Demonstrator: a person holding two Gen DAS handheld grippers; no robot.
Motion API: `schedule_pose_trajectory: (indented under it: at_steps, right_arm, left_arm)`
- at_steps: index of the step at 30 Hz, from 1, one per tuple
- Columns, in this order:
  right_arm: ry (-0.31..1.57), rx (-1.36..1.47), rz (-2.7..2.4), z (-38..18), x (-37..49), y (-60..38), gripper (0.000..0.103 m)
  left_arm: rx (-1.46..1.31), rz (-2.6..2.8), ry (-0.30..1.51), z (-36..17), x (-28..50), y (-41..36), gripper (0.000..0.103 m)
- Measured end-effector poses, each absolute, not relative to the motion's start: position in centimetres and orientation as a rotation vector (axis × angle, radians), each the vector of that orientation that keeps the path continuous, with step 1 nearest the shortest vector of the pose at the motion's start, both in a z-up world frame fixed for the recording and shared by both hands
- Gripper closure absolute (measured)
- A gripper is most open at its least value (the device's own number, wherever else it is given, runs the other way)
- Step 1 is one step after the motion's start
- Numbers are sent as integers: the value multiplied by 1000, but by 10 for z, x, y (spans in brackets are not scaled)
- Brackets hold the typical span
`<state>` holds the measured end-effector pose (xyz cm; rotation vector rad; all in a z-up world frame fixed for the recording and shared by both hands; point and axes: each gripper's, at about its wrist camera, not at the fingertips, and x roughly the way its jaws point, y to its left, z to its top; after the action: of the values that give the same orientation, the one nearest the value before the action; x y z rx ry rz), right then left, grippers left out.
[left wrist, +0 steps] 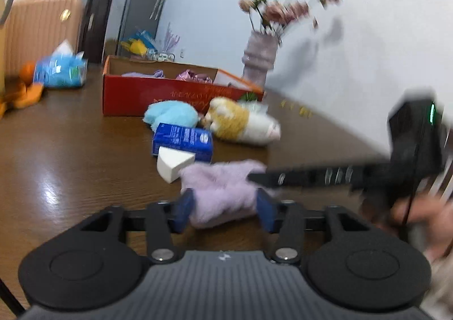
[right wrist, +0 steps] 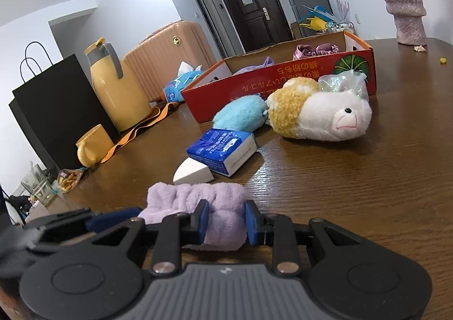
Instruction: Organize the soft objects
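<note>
Clearly, a lilac fluffy headband (right wrist: pixel 198 201) is lying on the brown wooden bench (right wrist: pixel 354 178) and is held from both ends. The right tongs (right wrist: pixel 225 223) are closed on one end of it, the blue pads (right wrist: pixel 250 222) pressed into the plush so that it is pinched narrow between them. The left tongs (left wrist: pixel 223 211) are set around the other end, with a blue pad on each side of the fluff; whether those pads are pressing or only touching cannot be told, because that view is blurred. In the left wrist view the right tongs are seen as a dark bar reaching in from the right onto the headband.

Just beyond the headband a white wedge-shaped sponge (right wrist: pixel 192 174) is found, touching a blue tissue pack (right wrist: pixel 223 151). Farther back a light blue plush (right wrist: pixel 240 117) and a white and yellow plush sheep (right wrist: pixel 320 113) are lying side by side against the front wall of a red cardboard box (right wrist: pixel 254 84). Purple and pink soft items are seen inside the box. A mauve vase (right wrist: pixel 403 5) is standing on the bench to the right of the box.
</note>
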<state>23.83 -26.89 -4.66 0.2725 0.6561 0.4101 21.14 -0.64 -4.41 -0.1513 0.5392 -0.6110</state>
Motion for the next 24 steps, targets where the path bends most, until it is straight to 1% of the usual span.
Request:
schedule_pose_trajectory:
  at_steps: [2, 5, 7, 8, 9, 12, 13, 15, 16, 18, 21, 24]
  right_arm:
    - [654, 265, 411, -48, 238, -268, 76]
    - [650, 258, 409, -49, 238, -266, 76]
    - [647, 240, 407, -49, 236, -265, 75]
    - [645, 235, 406, -49, 235, -264, 75]
    - [644, 233, 405, -50, 234, -264, 75]
    - [642, 246, 403, -52, 235, -264, 73]
    - [643, 247, 405, -52, 236, -264, 73]
    - [646, 249, 405, -52, 237, -264, 74]
    - [646, 254, 408, -51, 237, -264, 77]
    - [636, 272, 405, -47, 236, -265, 78]
    - [585, 309, 412, -31, 239, -272, 79]
    - [514, 283, 412, -2, 257, -276, 79]
  left_arm:
    - [-219, -579, 565, -42, 221, -2, 45]
    - [-202, -514, 623, -46, 236, -7, 55]
    - [-219, -496, 650, -50, 243, -7, 58]
    - [-243, -496, 657, -52, 245, -6, 64]
    - [-264, -504, 661, -53, 247, -4, 72]
    - [-298, -509, 665, -56, 249, -4, 80]
    - [-302, -511, 666, -57, 249, -4, 81]
    - [-320, -518, 669, -56, 250, -3, 85]
    - [-326, -524, 665, -55, 249, -2, 86]
    - [-336, -541, 646, -48, 247, -3, 87]
    - [-338, -568, 596, -28, 253, -5, 87]
    - [-343, -599, 555, 4, 285, -10, 87]
